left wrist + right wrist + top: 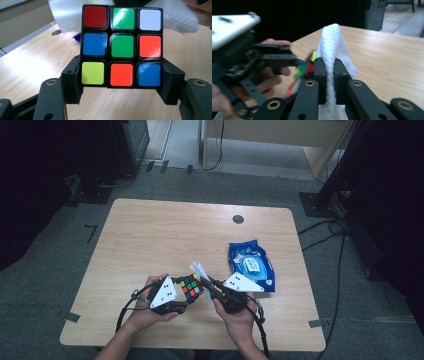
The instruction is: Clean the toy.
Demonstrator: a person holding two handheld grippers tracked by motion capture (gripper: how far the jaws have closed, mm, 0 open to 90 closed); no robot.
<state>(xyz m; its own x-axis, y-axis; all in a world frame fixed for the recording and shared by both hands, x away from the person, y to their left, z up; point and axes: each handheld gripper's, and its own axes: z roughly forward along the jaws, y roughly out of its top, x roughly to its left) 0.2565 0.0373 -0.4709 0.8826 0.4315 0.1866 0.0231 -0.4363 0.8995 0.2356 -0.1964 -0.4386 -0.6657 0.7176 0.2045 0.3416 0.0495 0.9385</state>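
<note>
A scrambled colour cube (121, 46) sits clamped between the jaws of my left gripper (121, 83), held just above the wooden table (150, 240); the same cube (190, 286) appears near the front middle. My right gripper (330, 75) is shut on a white wet wipe (335, 47) that stands up between its jaws. The wipe (198, 270) is right beside the cube, and it hangs behind the cube in the left gripper view as a white sheet (67, 15). Both grippers (172, 295) (220, 292) are held close together by a person's hands.
A blue pack of wet wipes (251, 265) lies on the table right of the grippers. A round grey grommet (238, 219) sits near the far edge. The table's left and far parts are bare wood. Dark equipment stands and cables surround the table.
</note>
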